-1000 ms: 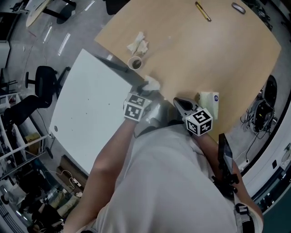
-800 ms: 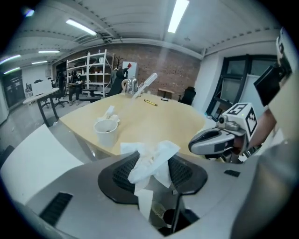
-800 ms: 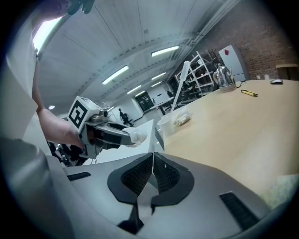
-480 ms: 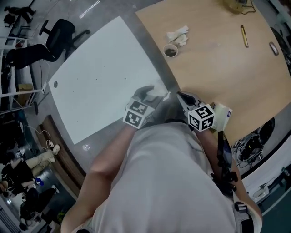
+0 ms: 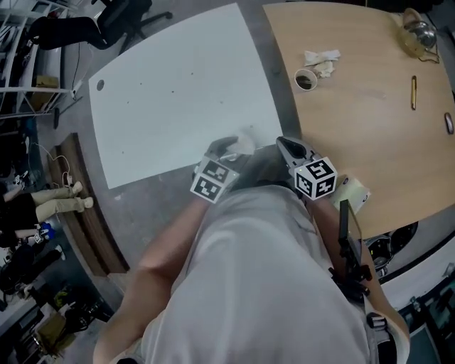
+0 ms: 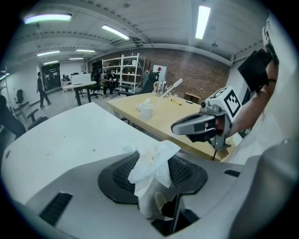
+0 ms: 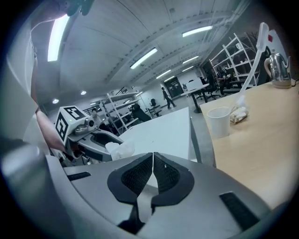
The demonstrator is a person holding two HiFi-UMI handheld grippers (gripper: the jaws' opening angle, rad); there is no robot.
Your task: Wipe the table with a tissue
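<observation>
My left gripper (image 5: 231,148) is shut on a crumpled white tissue (image 6: 152,163), which sticks up from between its dark pads. It hovers at the near right corner of the white table (image 5: 178,92), whose top carries a few small specks. My right gripper (image 7: 153,156) is shut with nothing in it. It stays just to the right of the left one, over the gap beside the wooden table (image 5: 370,135). In the left gripper view the right gripper (image 6: 180,127) shows from the side.
On the wooden table stand a paper cup (image 5: 306,79) with a used tissue (image 5: 321,60) beside it, a pen (image 5: 413,92), a kettle (image 5: 416,32) and a tissue pack (image 5: 352,192) at the near edge. An office chair (image 5: 121,11) stands beyond the white table.
Both grippers have moved left from the wooden table's edge, across the gap, to the white table's near corner. The tissue stays in the left gripper.
</observation>
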